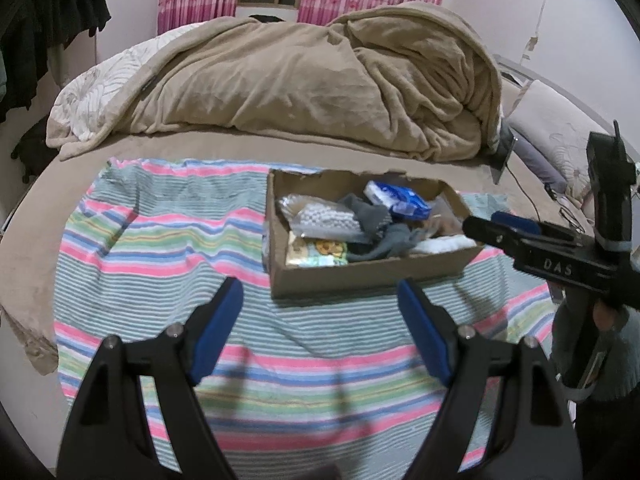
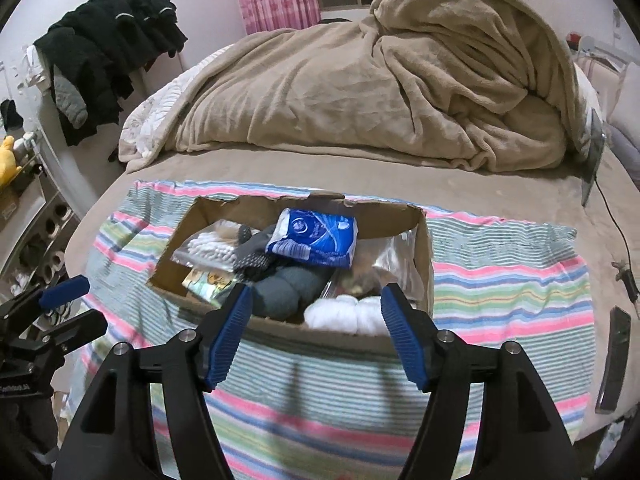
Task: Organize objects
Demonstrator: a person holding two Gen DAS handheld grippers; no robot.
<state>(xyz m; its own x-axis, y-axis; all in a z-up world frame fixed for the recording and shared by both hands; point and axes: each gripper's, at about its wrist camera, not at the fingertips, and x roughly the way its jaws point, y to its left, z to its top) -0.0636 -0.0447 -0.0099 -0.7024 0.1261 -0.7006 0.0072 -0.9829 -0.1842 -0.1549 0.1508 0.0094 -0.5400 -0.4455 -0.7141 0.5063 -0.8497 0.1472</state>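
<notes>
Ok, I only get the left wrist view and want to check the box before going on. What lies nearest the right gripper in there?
Observer: White cotton balls, in the near right corner of the cardboard box.
Operator: Is the right gripper holding anything?
Observer: No, the right gripper is open, with nothing between the fingers.
Operator: Anything on the bed to the right of the striped towel?
Observer: A dark remote control lies at the bed's right edge, beside the striped towel.
</notes>
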